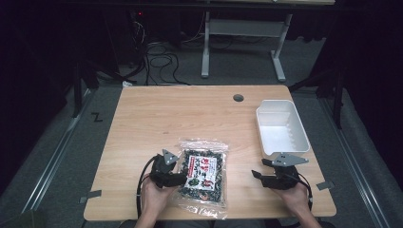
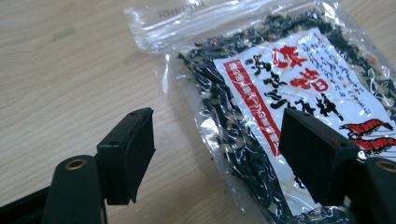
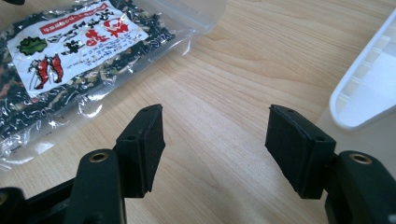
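The snack bag lies flat on the table, label up, clear sealed end pointing away from the person. It sits between the two grippers, touching or nearly touching the left one, apart from the right.

Left gripper sits low at the bag's left edge. In the left gripper view its jaws stand wide with that edge between them — one jaw over bare wood, the other over the printed label. The pads are not pressing the film, so nothing is held. The straddle looks like a set-up to pinch the bag by its side, where the plastic is thin enough to gather.

Right gripper rests on the wood, jaws wide and empty; in its own view there is bare table between the pads. The bag lies ahead and to its left, and the white bin ahead and to its right. It is parked midway, likely waiting to support or take over.

The white bin stands open and empty just beyond the right gripper — probably where the bag goes, which would explain the bag lying within reach of both tools.

The step in hand, as I judge it, is closing the left jaws on the bag edge. The slick film may slip.
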{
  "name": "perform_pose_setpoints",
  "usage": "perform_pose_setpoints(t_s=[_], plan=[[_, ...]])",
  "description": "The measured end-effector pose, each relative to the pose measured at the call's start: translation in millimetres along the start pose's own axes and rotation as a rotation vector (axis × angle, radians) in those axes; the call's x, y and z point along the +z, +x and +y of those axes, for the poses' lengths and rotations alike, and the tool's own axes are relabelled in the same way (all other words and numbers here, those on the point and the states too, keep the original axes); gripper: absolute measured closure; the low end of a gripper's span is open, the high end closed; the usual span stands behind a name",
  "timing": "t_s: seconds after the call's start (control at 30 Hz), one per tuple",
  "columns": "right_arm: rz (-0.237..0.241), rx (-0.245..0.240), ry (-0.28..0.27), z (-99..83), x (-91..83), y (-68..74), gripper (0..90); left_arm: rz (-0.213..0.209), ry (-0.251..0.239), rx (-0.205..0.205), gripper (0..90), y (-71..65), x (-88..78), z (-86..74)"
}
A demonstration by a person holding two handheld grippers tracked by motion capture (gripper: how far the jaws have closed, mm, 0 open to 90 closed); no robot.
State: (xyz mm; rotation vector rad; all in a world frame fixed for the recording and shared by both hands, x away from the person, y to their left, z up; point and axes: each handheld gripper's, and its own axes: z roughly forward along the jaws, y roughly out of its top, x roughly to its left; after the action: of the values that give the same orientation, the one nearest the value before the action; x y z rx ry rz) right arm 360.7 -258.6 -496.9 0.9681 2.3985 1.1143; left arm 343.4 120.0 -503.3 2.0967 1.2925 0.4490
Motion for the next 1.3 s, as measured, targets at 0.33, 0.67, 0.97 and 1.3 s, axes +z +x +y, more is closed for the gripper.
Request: perform_pose_setpoints(t_s=[0.33,0.67,0.97,1.3], plan=[[-0.008,-0.015,0.009,-1.4,4.1,2.8,37.5,-0.016,0.047,-0.012,23.2,-1.8,9.9,0.7],[-0.018,-0.014,0.009,-2.0,4.1,2.1,37.0,-0.044,0.077,-0.031,22.5,-4.6,19.0,0.9],[-0.025,-0.015,0.012,-2.2,5.0,2.5,36.8,-0.040,0.080,-0.024,22.7,-6.0,20.9,1.3],[-0.026,-0.020,0.017,-2.5,5.0,2.7,36.6,-0.018,0.081,-0.023,24.0,-2.7,21.2,1.7]])
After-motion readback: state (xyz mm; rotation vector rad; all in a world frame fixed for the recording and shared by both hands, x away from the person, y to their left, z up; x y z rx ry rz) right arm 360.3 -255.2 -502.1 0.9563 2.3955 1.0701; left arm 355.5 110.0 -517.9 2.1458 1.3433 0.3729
